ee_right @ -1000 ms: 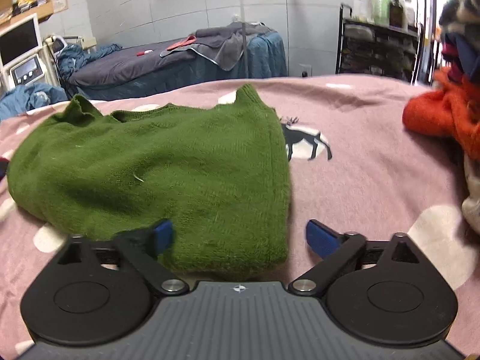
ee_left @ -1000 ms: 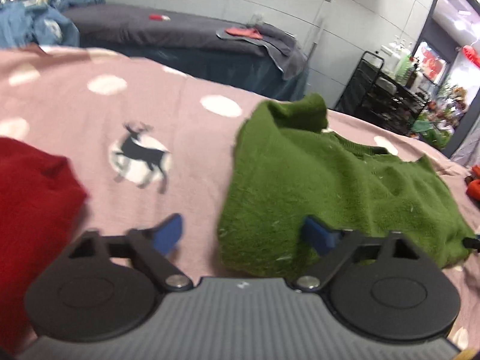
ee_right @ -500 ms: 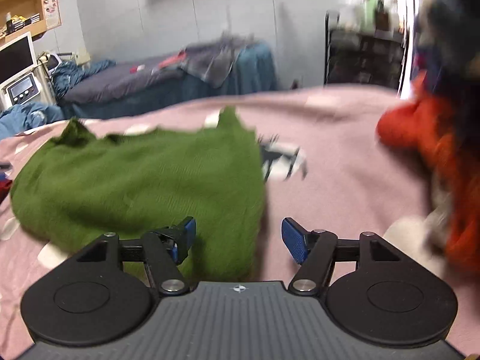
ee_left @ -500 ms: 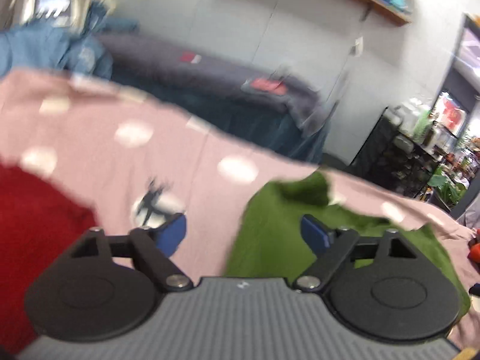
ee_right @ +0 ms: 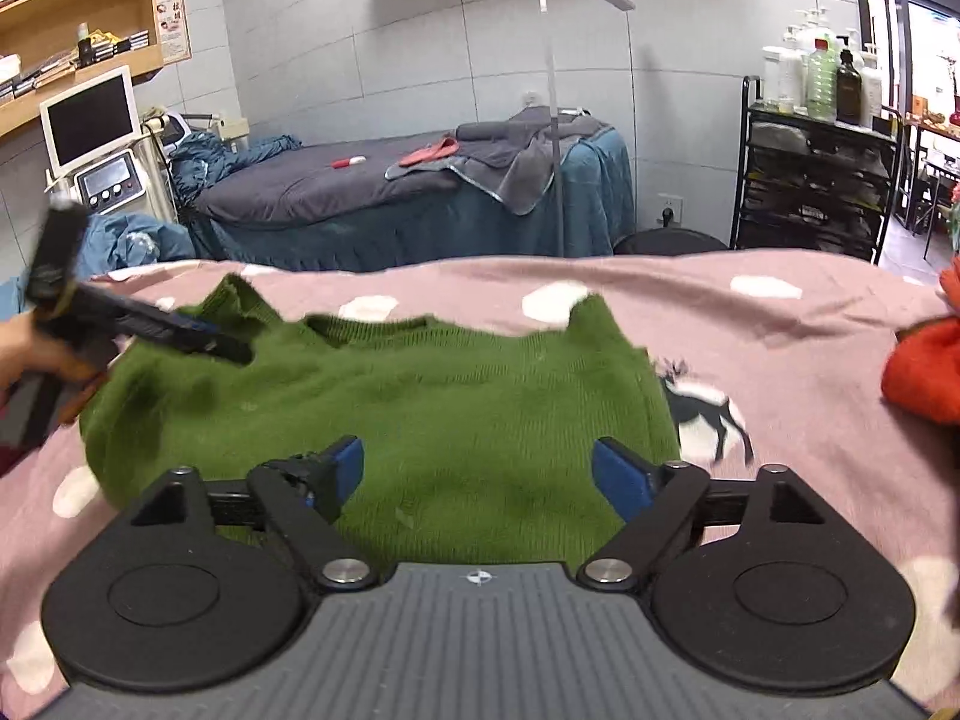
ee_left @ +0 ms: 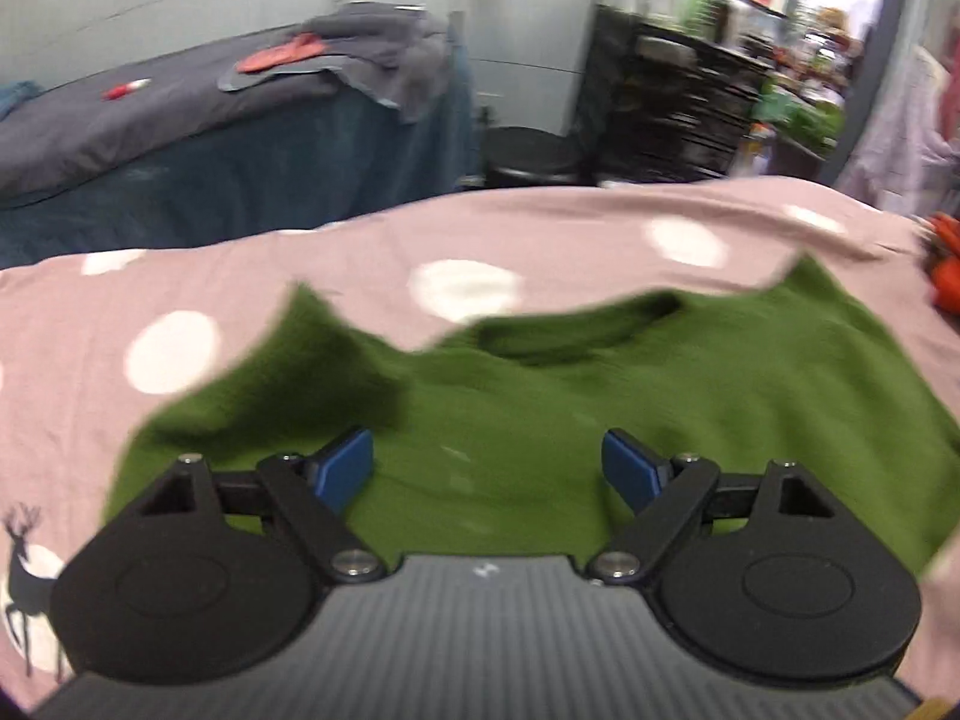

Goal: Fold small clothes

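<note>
Green sweater [ee_right: 420,414] sits mid-bedspread [ee_right: 810,324] toward the far edge, already folded in, maybe one fold to go. Left gripper [ee_left: 487,468] and right gripper [ee_right: 477,471] both hover wide open, holding nothing.
</note>
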`<state>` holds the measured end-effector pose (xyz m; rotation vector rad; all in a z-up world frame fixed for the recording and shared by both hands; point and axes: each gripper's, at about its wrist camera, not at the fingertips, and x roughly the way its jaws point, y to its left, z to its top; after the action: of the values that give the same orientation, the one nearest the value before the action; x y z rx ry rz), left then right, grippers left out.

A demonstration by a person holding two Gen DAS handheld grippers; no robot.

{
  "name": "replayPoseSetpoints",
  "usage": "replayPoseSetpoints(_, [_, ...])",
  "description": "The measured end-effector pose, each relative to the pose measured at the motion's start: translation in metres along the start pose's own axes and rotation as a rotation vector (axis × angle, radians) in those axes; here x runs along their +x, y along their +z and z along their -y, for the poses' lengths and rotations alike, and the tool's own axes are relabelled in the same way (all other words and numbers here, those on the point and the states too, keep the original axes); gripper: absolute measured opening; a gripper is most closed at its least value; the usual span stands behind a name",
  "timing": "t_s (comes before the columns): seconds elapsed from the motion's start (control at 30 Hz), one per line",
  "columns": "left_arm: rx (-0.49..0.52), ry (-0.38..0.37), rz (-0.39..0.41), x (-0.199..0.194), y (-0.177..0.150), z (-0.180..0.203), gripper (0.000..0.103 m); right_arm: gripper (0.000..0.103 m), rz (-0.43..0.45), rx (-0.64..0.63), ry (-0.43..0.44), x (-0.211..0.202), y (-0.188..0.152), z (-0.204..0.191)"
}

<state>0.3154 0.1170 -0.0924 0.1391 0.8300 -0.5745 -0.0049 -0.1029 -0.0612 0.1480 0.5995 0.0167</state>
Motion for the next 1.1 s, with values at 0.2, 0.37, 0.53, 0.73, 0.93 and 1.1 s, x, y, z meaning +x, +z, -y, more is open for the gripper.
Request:
replayPoseSetpoints(0.2, [-0.130,0.149,-0.043,0.019,-0.001,-0.066,0.092,0.103,-0.068,0.016,-0.024,-0.008,-0.022,0.013])
replayPoseSetpoints(0.37, [-0.244,0.286,-0.065,0.020,-0.008,-0.101,0.093,0.103,-0.067,0.010,-0.033,-0.008,-0.020,0.017])
replayPoseSetpoints(0.53, [-0.249,0.278,0.026,-0.003,-0.006,-0.103,0.092,0.103,-0.046,-0.023,-0.022,-0.009,-0.014,0.013])
replayPoseSetpoints(0.73, [-0.191,0.186,0.138,-0.057,-0.011,-0.072,0.095,0.103,-0.037,-0.025,-0.015,-0.007,-0.016,0.010])
replayPoseSetpoints(0.93, [-0.064,0.053,0.282,-0.122,-0.067,0.010,0.103,0.103,-0.036,-0.043,-0.013,-0.006,-0.021,0.008])
replayPoseSetpoints(1.1, [0.136,0.023,0.269,-0.134,-0.121,0.108,0.103,0.103,-0.041,-0.004,-0.007,-0.006,-0.018,0.020])
